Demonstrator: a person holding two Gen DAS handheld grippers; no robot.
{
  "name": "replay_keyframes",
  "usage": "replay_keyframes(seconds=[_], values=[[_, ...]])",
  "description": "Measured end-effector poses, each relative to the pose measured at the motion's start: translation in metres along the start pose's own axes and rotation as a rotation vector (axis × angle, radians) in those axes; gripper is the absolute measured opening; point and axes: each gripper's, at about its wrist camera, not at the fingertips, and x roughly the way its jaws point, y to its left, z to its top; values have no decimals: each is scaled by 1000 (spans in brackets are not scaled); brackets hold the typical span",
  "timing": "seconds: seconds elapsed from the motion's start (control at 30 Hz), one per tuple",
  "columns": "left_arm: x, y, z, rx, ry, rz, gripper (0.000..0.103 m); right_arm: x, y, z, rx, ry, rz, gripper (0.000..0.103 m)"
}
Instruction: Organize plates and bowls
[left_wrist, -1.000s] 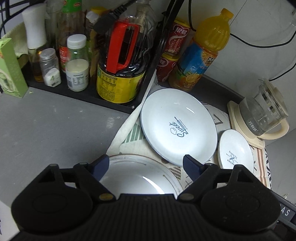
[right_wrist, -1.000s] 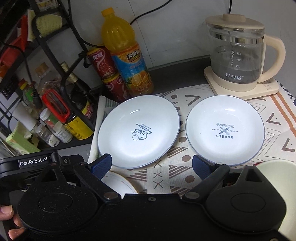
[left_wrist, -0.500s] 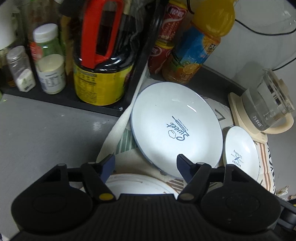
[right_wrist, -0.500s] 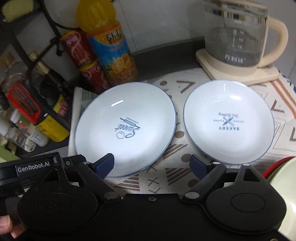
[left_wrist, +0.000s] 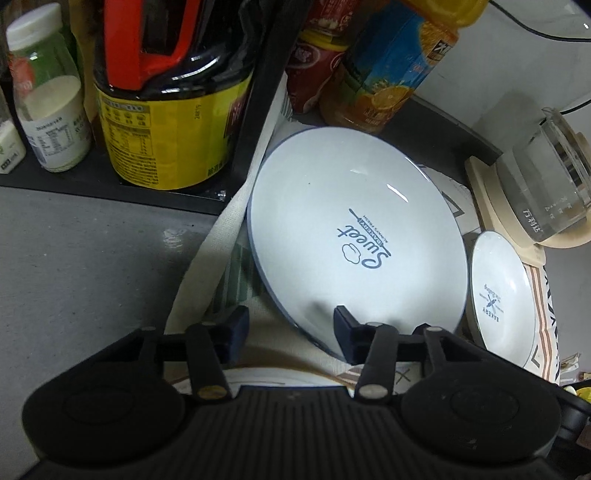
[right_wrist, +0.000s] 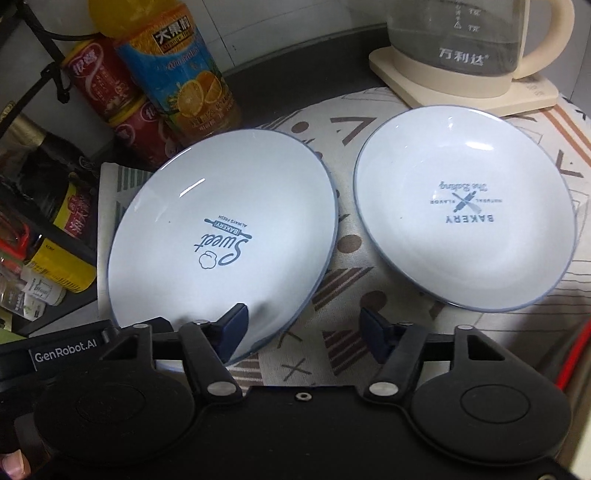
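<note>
A white blue-rimmed "Sweet" plate (left_wrist: 354, 236) (right_wrist: 221, 240) lies on a patterned cloth. A matching "Bakery" plate (right_wrist: 465, 206) (left_wrist: 498, 291) lies to its right. My left gripper (left_wrist: 288, 332) is open, its jaws straddling the Sweet plate's near-left rim, right finger over the plate. My right gripper (right_wrist: 303, 332) is open, its left finger over the Sweet plate's near rim, its right finger over the cloth below the Bakery plate. A third white dish (left_wrist: 258, 378) shows just under the left gripper.
A black rack (left_wrist: 258, 92) with a dark oil bottle (left_wrist: 166, 110) and jars stands at the left. An orange juice bottle (right_wrist: 177, 74) and red cans (right_wrist: 107, 88) stand behind the plates. A glass kettle (right_wrist: 476, 44) stands at the back right.
Both grippers have moved forward and down to the Sweet plate's near rim. The left gripper's jaws have narrowed a little. The plates have not moved.
</note>
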Motion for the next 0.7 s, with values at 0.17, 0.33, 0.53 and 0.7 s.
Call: replay_keyframes(seconds=[0.17, 0.33, 0.53, 0.7], values=[[13, 1, 6, -12, 19, -12, 32, 10, -2, 2, 22, -6, 0, 56], [19, 0, 10, -13, 25, -4, 27, 12, -2, 5, 28, -38, 5, 47], [21, 1, 7, -49, 1, -3, 21, 10, 1, 12, -4, -61, 3, 18], [8, 1, 5, -50, -46, -22, 16, -8, 5, 12, -40, -122, 32, 15]])
